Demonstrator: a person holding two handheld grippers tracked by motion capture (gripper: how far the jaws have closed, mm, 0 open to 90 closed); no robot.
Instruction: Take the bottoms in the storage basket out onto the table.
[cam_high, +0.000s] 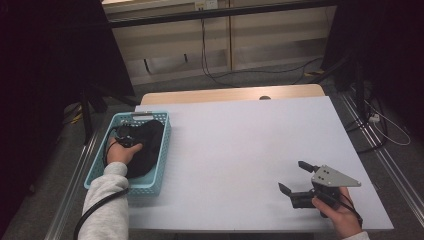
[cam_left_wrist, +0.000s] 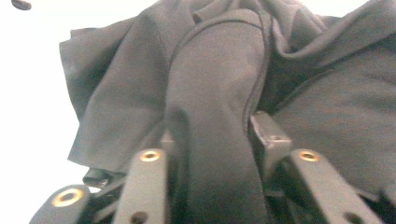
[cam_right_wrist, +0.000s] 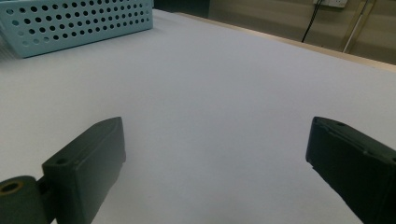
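High view shows the work at an early stage: a black garment (cam_high: 146, 147) lies heaped in a light-blue basket (cam_high: 162, 150) at the left edge of the bench (cam_high: 240, 150), and the left gripper (cam_high: 127, 139) is down among its folds. In the left gripper view a thick fold of the cloth (cam_left_wrist: 215, 116) runs up between the fingers (cam_left_wrist: 273, 140), which look pressed against it from both sides, so I judge the grasp made but the lift not begun. By my reading, what is left is everything after the grip: raising the garment clear of the basket and bringing it onto the bare surface.

The right gripper (cam_high: 296, 177) rests at the near right of the bench, well apart from the basket; its fingers (cam_right_wrist: 88, 163) stand wide open with nothing between them.

The garment is soft, matt knit with stitched seams, crumpled into loose rounded folds; it should sag and trail when lifted. The basket is rigid plastic, rectangular, its walls pierced with rows of round holes. The bench top is a smooth, pale, flat sheet with a wooden edge at the far side.
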